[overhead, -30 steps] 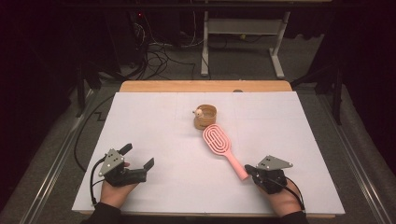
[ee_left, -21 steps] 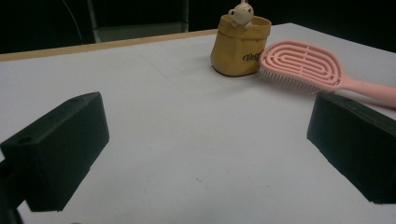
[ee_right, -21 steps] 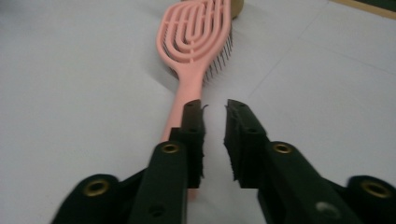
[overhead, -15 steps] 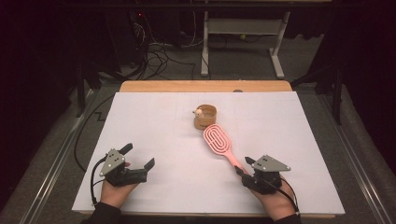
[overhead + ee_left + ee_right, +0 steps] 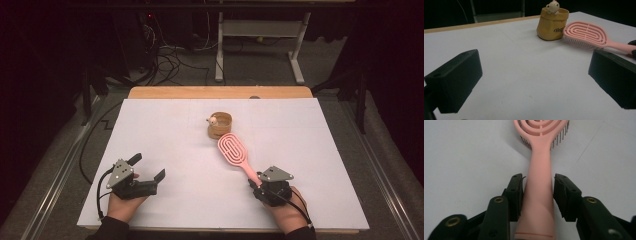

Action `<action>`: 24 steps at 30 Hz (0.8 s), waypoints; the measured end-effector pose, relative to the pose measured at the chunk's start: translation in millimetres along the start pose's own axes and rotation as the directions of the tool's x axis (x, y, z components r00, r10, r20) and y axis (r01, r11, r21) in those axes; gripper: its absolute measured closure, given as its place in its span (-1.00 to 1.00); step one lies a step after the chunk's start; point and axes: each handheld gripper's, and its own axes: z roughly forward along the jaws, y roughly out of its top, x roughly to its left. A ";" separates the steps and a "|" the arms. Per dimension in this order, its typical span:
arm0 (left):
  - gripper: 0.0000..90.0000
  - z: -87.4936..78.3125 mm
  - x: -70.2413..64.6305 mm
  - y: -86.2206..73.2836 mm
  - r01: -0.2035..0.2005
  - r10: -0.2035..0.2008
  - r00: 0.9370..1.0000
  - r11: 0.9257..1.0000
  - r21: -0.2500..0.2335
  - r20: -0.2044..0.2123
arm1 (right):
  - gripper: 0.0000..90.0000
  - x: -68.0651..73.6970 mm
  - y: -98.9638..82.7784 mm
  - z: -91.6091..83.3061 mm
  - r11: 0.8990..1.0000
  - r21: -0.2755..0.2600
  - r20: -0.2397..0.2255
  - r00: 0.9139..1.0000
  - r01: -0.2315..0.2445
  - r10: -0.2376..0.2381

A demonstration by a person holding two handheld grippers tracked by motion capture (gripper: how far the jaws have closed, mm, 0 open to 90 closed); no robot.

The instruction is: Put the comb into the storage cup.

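The pink hairbrush (image 5: 235,152) lies on the white worktop (image 5: 165,130), right of the middle, bristles down, its oval head pointing toward the far edge and its handle running back toward the near right corner. The head stops just beside a small tan pot (image 5: 220,125) with a little bear figure on its rim; in the left gripper view the head (image 5: 584,33) looks to be touching or nearly touching the pot (image 5: 551,23), and I cannot tell which.

The right hand-held gripper (image 5: 257,182) sits near the near edge with the handle between its jaws. In the right gripper view (image 5: 537,195) the handle (image 5: 540,195) runs up the middle: one pad lies against it, the other stands a sliver off. The jaws have just been closing in on it, without a full pinch showing.

The left hand-held gripper (image 5: 147,172) rests by the near left corner, jaws spread wide with bare worktop between them (image 5: 534,82), well apart from the brush.
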 end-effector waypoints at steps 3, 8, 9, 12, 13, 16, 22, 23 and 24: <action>-1.00 -0.3 -0.1 0.2 0.000 0.000 1.000 1.000 -0.001 0.000 | 0.43 0.1 -0.4 -0.6 1.000 0.001 0.002 1.000 -0.001 0.001; -1.00 -0.4 -0.4 0.1 -0.004 0.004 1.000 1.000 0.002 0.001 | 0.44 -0.3 -0.6 -1.3 1.000 0.003 0.003 1.000 -0.002 0.002; -1.00 -0.3 -0.3 0.1 -0.003 0.003 1.000 1.000 0.001 0.001 | 0.45 -0.7 -0.9 -1.5 1.000 0.003 0.002 1.000 -0.002 0.002; -1.00 -0.4 -0.1 0.1 -0.001 0.001 1.000 1.000 0.000 0.000 | 0.45 -2.3 -1.5 -2.5 1.000 0.004 -0.004 1.000 -0.006 0.006; -1.00 -0.8 0.4 0.1 -0.001 0.001 1.000 1.000 0.001 -0.001 | 0.45 -3.9 -3.0 -4.8 1.000 0.008 -0.009 1.000 -0.012 0.012; -1.00 -1.0 0.9 0.0 0.000 0.000 1.000 1.000 0.000 -0.003 | 0.45 -5.8 -5.5 -7.6 1.000 0.008 -0.014 1.000 -0.011 0.011; -1.00 -1.8 1.6 0.1 0.002 -0.002 1.000 1.000 -0.003 -0.005 | 0.45 -14.5 -17.1 -22.7 0.999 0.005 -0.030 0.999 -0.031 0.031; -1.00 -1.8 1.5 0.2 0.000 0.000 1.000 1.000 -0.002 -0.004 | 0.45 -15.3 -19.3 -24.8 1.000 0.008 -0.031 0.999 -0.028 0.028; -1.00 -1.8 1.5 0.2 0.000 0.000 1.000 1.000 -0.002 -0.004 | 0.45 -15.3 -19.3 -24.8 1.000 0.008 -0.031 0.999 -0.028 0.028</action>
